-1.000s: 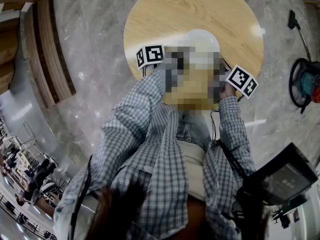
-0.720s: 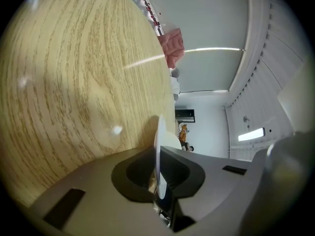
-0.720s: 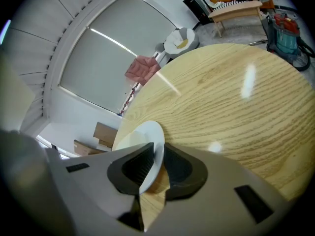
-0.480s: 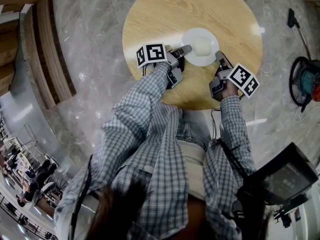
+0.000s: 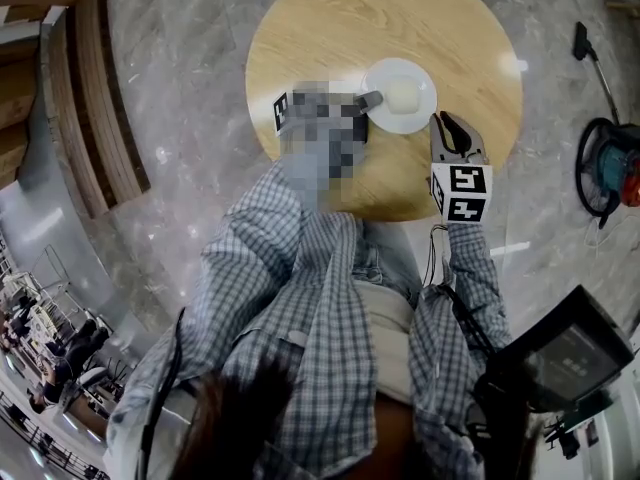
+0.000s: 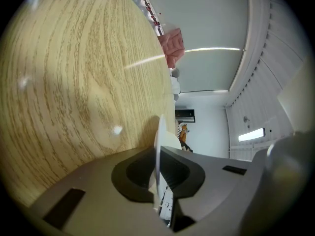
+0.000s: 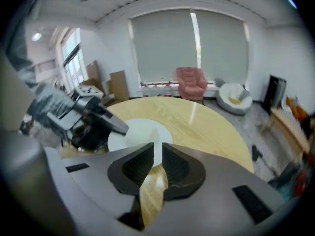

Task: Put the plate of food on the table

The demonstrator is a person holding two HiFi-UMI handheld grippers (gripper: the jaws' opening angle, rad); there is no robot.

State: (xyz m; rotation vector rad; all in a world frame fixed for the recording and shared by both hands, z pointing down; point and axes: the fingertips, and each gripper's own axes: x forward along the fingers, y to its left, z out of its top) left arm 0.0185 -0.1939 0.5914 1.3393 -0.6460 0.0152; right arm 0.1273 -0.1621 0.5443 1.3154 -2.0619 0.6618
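Left gripper [image 6: 158, 168]: jaws clamped on the thin white rim of the plate, at its left side (a mosaic patch covers most of this gripper in the head view).
Table [image 5: 330, 28]: round, pale wood, on a grey marbled floor [image 5: 180, 88].
Plate [image 5: 422, 111]: white, lying on the table, towards the edge nearest the person.
Food [image 5: 402, 93]: a pale mound in the middle of the plate.
Right gripper [image 5: 445, 120]: jaws slightly apart with nothing between them, just beside the plate's right rim and clear of it.
Vacuum cleaner [image 5: 605, 163]: on the floor, well apart from the table.
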